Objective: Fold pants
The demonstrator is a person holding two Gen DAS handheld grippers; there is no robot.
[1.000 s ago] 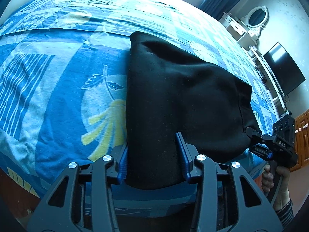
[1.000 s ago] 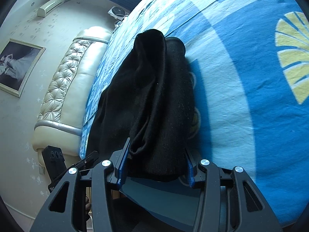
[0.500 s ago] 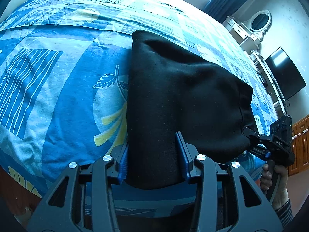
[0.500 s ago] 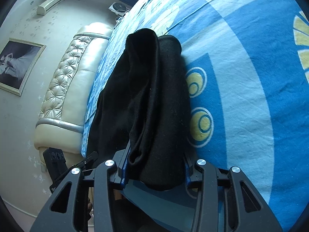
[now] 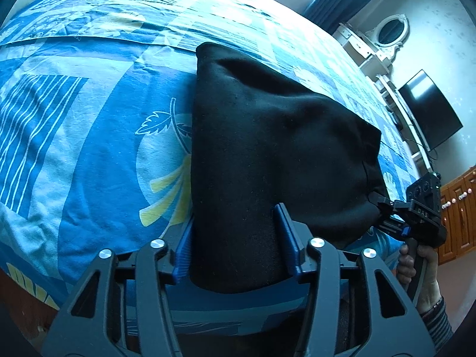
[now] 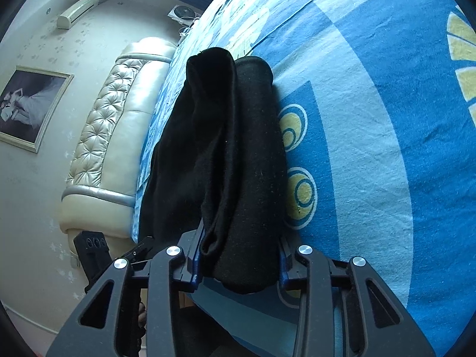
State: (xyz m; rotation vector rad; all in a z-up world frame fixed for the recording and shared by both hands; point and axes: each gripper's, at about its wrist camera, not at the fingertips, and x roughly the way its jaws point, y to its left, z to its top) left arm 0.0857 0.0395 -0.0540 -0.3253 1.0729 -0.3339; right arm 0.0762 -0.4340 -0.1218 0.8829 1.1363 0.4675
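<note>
Your left gripper point(image 5: 236, 238) fingers point(image 5: 288, 236) are opening around the black pants point(image 5: 267, 148); right gripper point(image 6: 239, 258) fingers are closing, gripping them over the bed point(image 5: 89, 148).

Open bedsheet point(image 5: 89, 148) is left free to the left of the black pants point(image 5: 267, 154); passage on the right is blocked by the right gripper point(image 5: 375, 202).
</note>
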